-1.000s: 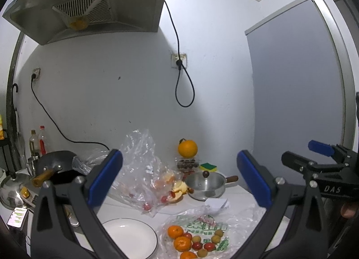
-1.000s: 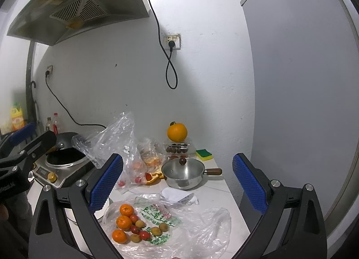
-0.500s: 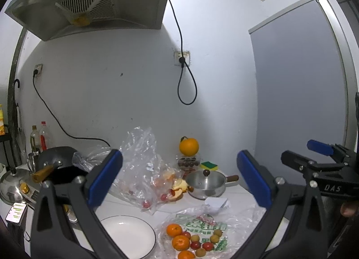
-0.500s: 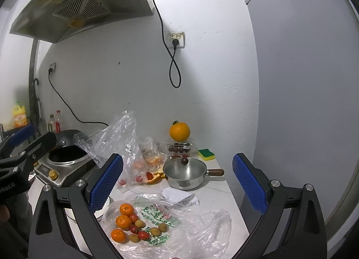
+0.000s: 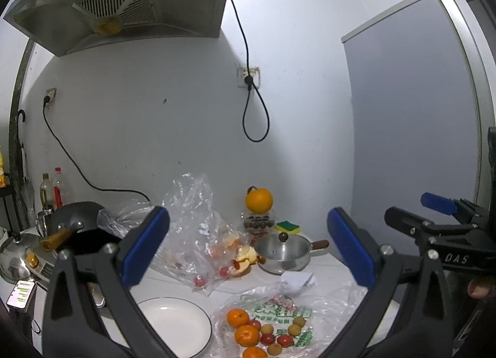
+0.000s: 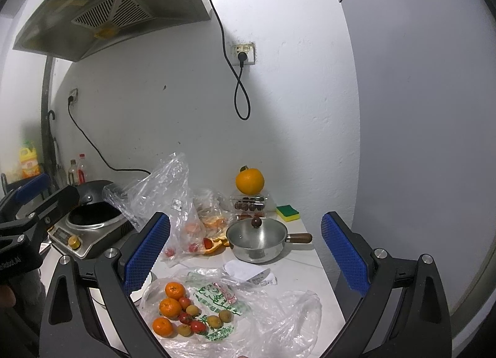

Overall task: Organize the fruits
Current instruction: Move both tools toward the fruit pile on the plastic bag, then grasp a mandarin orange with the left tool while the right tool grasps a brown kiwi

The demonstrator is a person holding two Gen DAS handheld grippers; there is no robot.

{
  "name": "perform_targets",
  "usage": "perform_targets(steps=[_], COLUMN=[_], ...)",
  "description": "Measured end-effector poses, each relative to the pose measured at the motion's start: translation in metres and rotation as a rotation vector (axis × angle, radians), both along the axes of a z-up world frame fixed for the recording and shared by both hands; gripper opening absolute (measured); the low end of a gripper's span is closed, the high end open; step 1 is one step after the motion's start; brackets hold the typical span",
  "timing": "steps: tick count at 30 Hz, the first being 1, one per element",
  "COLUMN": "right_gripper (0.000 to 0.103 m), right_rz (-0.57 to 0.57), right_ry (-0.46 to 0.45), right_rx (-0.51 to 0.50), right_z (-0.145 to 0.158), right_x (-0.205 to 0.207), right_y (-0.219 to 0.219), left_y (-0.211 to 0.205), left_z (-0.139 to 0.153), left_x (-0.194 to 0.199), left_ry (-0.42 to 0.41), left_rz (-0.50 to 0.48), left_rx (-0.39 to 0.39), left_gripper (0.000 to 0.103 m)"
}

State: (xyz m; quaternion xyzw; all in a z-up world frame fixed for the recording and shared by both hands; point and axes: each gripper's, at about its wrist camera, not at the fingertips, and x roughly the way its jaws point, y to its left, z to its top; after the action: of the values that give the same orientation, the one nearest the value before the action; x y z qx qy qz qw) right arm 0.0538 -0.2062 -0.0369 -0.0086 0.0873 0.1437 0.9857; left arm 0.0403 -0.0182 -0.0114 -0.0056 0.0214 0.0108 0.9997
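Both tongs spread wide, empty, raised above worktop (image 5: 325, 268). Fruit pile (image 6: 183, 311) on flattened plastic bag (image 6: 248, 320), just right of white plate (image 5: 173, 324). Left tongs (image 5: 248, 252) nearer plate; right tongs (image 6: 245, 252) right over pile.

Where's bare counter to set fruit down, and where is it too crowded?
Free: the white plate, left of the fruit pile, is bare; so is the counter strip between the steel pot and the flat bag. Crowded: the crumpled bags behind the plate, against the stove.
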Motion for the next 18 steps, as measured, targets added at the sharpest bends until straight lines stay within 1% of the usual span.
perform_targets(steps=[11,18], right_gripper=[0.1,0.1], right_rz=[0.007,0.006], right_ry=[0.02,0.044], right_rx=[0.002,0.003], right_z=[-0.007,-0.015], right_x=[0.01,0.02], right_y=[-0.005,-0.009], left_y=[-0.004,-0.006], left_z=[-0.006,-0.014], left_x=[0.015,0.025], left_ry=[0.022,0.046], left_rz=[0.0,-0.001], left_rx=[-0.003,0.002], left_gripper=[0.103,0.103])
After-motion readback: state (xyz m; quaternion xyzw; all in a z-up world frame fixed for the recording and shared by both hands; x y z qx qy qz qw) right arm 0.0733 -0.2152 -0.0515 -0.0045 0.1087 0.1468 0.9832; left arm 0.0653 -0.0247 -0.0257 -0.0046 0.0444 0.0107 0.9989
